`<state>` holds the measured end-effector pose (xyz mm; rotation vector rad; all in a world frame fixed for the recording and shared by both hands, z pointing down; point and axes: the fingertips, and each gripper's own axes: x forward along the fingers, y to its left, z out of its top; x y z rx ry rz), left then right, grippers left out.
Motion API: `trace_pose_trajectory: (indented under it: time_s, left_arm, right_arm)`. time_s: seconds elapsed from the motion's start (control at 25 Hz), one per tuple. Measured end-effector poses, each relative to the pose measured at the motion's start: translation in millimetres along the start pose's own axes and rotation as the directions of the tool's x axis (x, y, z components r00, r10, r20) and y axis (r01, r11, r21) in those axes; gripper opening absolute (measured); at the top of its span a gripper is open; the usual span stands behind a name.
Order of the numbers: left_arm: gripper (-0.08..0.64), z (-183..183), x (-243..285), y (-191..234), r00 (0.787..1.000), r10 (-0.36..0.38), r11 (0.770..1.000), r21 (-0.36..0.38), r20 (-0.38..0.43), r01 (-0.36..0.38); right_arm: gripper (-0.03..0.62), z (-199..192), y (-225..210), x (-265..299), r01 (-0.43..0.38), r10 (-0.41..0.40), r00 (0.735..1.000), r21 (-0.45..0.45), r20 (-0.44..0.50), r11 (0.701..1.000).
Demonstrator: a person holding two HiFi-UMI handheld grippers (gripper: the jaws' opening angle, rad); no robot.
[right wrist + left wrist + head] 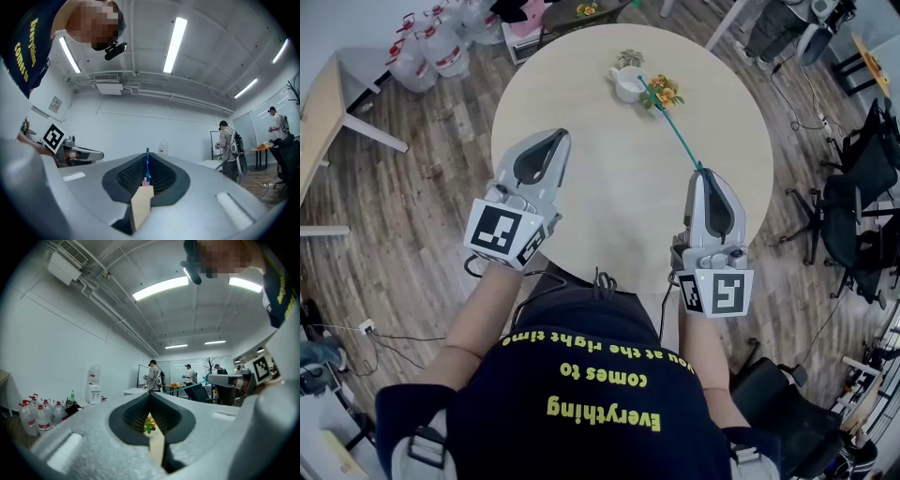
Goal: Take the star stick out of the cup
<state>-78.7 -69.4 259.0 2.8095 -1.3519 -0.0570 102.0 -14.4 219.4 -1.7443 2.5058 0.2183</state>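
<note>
A white cup point(628, 86) stands at the far side of the round table point(581, 112), with orange flowers point(664, 94) at its right. The thin teal star stick point(675, 129) slants from the cup's rim back to my right gripper point(700, 173), which is shut on its near end. Whether the far end sits inside the cup I cannot tell. In the right gripper view the stick point(147, 164) stands pinched between the jaws. From the left gripper view the stick point(185, 386) shows as a teal line. My left gripper point(551, 139) is shut and empty over the table's left part.
A small potted plant point(630, 58) stands behind the cup. Water bottles point(427, 47) and a desk point(319, 122) are on the floor at the left, office chairs point(862, 187) at the right. People point(152, 376) stand far off in the room.
</note>
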Motion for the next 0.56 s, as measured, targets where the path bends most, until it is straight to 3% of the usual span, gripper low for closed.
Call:
trace_pose_trajectory:
  time_s: [0.56]
  left_arm:
    - [0.005, 0.9, 2.3, -1.9, 1.000, -0.007, 1.000, -0.007, 0.006, 0.007]
  right_arm:
    - [0.026, 1.5, 2.9, 1.0, -0.001, 0.001, 1.000, -0.055, -0.005, 0.999]
